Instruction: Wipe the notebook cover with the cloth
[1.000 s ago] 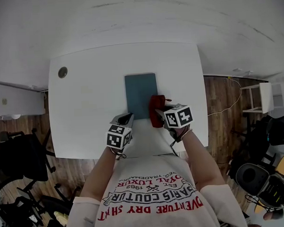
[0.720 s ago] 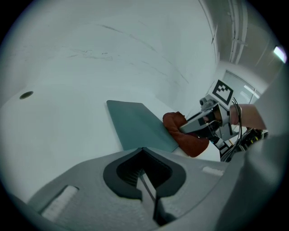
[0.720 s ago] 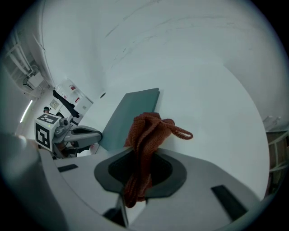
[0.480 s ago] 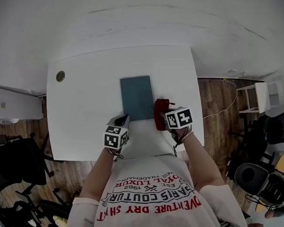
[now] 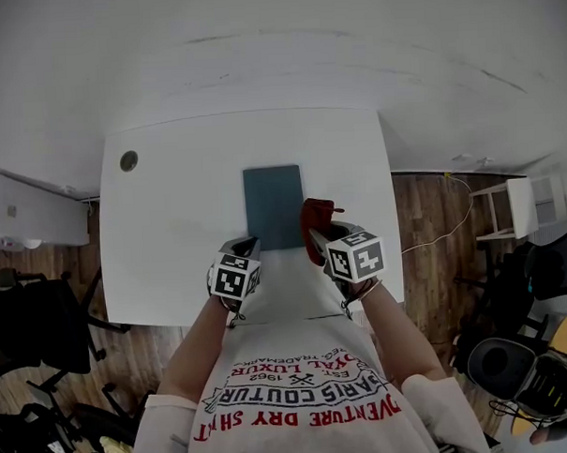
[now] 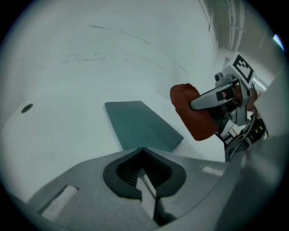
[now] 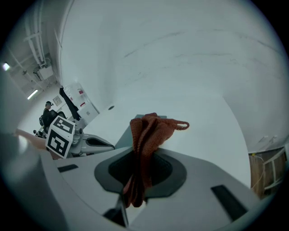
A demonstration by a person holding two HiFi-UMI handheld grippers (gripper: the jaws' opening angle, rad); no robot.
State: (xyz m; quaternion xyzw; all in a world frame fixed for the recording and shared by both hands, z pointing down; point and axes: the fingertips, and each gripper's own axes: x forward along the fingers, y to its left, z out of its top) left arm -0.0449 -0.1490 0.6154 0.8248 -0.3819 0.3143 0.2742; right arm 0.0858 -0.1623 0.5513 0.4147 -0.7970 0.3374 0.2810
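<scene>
A dark teal notebook [image 5: 273, 206] lies flat in the middle of the white table [image 5: 170, 216], and shows in the left gripper view as a teal slab [image 6: 141, 125]. My right gripper [image 5: 314, 236] is shut on a rust-red cloth [image 5: 313, 225], held just above the table beside the notebook's near right corner. The cloth [image 7: 148, 142] bunches up between the jaws in the right gripper view and shows as a red wad [image 6: 192, 113] in the left gripper view. My left gripper [image 5: 247, 243] hovers shut and empty at the notebook's near left corner.
A small round dark hole [image 5: 129, 161] sits near the table's far left corner. White cabinet [image 5: 30, 213] stands left of the table, black chairs [image 5: 44, 325] at lower left, a white stool [image 5: 512, 206] and a cable on the wooden floor at right.
My right gripper has lifted the red cloth slightly and carried it a little leftward toward the notebook's near right corner. The left gripper has barely moved.
</scene>
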